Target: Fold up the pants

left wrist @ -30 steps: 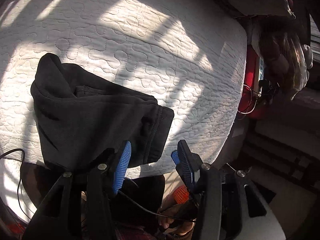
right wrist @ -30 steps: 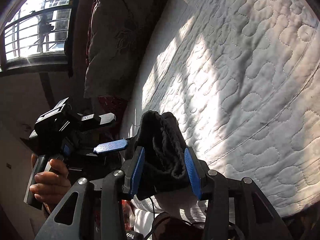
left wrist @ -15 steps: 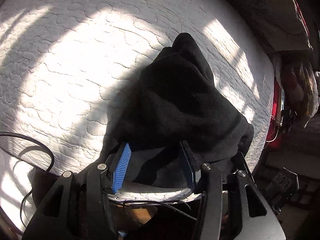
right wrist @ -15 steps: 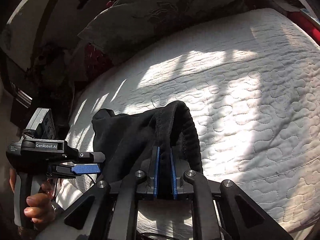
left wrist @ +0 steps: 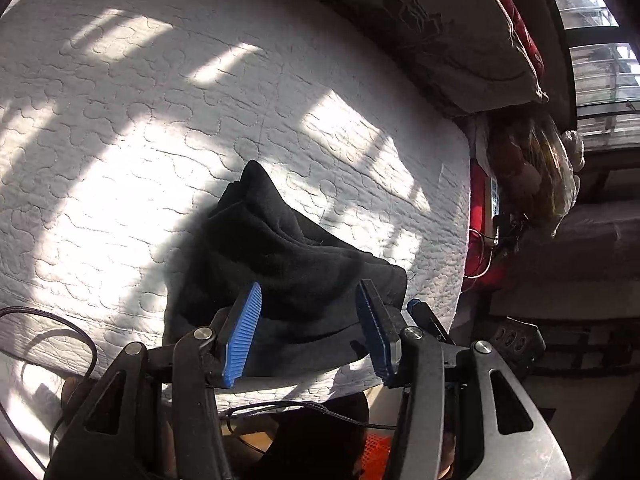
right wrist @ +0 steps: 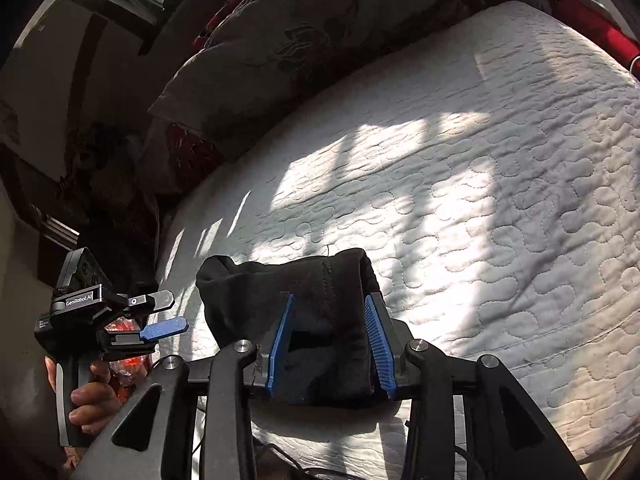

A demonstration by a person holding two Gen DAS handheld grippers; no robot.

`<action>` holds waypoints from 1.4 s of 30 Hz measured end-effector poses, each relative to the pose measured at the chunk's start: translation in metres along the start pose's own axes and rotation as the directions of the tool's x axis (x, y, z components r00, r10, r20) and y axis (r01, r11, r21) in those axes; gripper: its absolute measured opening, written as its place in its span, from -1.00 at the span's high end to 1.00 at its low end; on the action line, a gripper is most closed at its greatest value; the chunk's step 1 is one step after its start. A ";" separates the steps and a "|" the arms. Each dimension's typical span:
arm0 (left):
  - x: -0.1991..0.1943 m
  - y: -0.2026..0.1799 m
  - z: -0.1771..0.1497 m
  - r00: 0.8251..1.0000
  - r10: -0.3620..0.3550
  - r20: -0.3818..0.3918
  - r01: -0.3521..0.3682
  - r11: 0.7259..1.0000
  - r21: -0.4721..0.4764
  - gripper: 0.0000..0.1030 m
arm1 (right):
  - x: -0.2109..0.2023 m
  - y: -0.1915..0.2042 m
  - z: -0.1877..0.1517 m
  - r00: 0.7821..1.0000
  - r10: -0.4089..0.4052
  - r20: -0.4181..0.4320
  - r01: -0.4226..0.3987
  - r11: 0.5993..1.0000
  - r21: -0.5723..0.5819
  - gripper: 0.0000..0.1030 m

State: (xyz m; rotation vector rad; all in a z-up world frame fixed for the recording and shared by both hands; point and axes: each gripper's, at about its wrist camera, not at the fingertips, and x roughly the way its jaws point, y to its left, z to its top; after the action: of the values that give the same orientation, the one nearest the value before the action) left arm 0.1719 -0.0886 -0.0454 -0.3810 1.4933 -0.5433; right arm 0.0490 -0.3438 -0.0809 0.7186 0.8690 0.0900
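Note:
The black pants (left wrist: 280, 264) lie folded in a small bundle near the front edge of the white quilted mattress (left wrist: 120, 140). They also show in the right wrist view (right wrist: 304, 292). My left gripper (left wrist: 308, 304) is open just over the bundle's near edge, holding nothing. My right gripper (right wrist: 330, 312) is open with its blue pads either side of the bundle's near end, and the cloth lies loose between them. The left gripper also shows at the left of the right wrist view (right wrist: 160, 314), off the mattress edge.
A dark patterned pillow (left wrist: 440, 32) lies at the head of the mattress (right wrist: 500, 200). Red items and a cluttered bag (left wrist: 532, 168) stand beside the bed at the right. A black cable (left wrist: 60, 320) loops over the near left edge.
My right gripper was shut on the pants' waistband half a second ago and has opened. The bundle now rests on the mattress. My left gripper has drawn back a little.

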 end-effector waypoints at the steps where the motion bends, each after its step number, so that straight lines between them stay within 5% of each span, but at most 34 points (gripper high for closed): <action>1: 0.007 -0.007 0.004 1.000 0.021 -0.008 -0.021 1.000 0.021 0.07 | 0.002 0.004 0.001 1.000 -0.005 0.005 0.005 1.000 -0.006 0.24; 7: 0.056 -0.007 0.039 0.992 0.112 -0.056 -0.113 0.993 -0.017 0.07 | 0.014 0.030 0.004 0.998 0.043 0.041 -0.040 0.996 -0.081 0.24; 13: 0.070 0.011 0.048 0.991 0.070 -0.116 -0.079 0.994 -0.079 0.07 | 0.062 0.011 0.011 0.997 -0.059 -0.045 0.055 0.996 -0.076 0.38; 18: 0.028 0.026 0.024 0.999 -0.017 -0.050 0.014 0.998 -0.059 0.04 | 0.039 0.014 0.017 0.999 0.003 -0.036 -0.005 0.998 -0.062 0.29; 23: 0.018 0.053 -0.015 0.999 0.036 -0.029 -0.038 0.997 -0.064 -0.05 | 0.010 0.016 -0.009 0.997 0.074 -0.035 -0.077 0.993 -0.086 0.17; 27: 0.021 0.072 -0.031 0.998 0.052 -0.038 -0.055 0.994 -0.094 -0.05 | 0.029 0.009 -0.038 0.993 -0.054 -0.107 0.039 0.990 -0.138 0.19; 31: 0.007 0.085 -0.038 0.997 0.078 0.017 -0.077 0.993 -0.087 -0.05 | 0.008 0.006 -0.030 0.998 0.027 -0.054 -0.030 0.998 -0.052 0.10; 33: 0.006 0.088 -0.038 0.995 0.094 0.025 -0.092 0.993 -0.075 -0.05 | -0.002 0.001 -0.024 0.999 0.025 -0.025 -0.026 0.999 -0.026 -0.28; 40: 0.027 0.085 -0.035 0.996 0.089 -0.001 -0.089 0.995 -0.051 -0.05 | 0.010 -0.029 -0.020 0.998 0.012 -0.064 -0.006 0.997 0.083 -0.31; 42: 0.030 0.081 -0.035 0.996 0.091 0.002 -0.091 0.995 -0.035 -0.25 | 0.020 -0.032 -0.020 0.996 0.029 -0.081 -0.021 0.994 0.106 -0.31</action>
State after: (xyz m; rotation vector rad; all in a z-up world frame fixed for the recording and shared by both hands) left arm 0.1455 -0.0354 -0.1175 -0.3395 1.5107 -0.4448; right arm 0.0405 -0.3509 -0.1224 0.8288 0.9492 0.0975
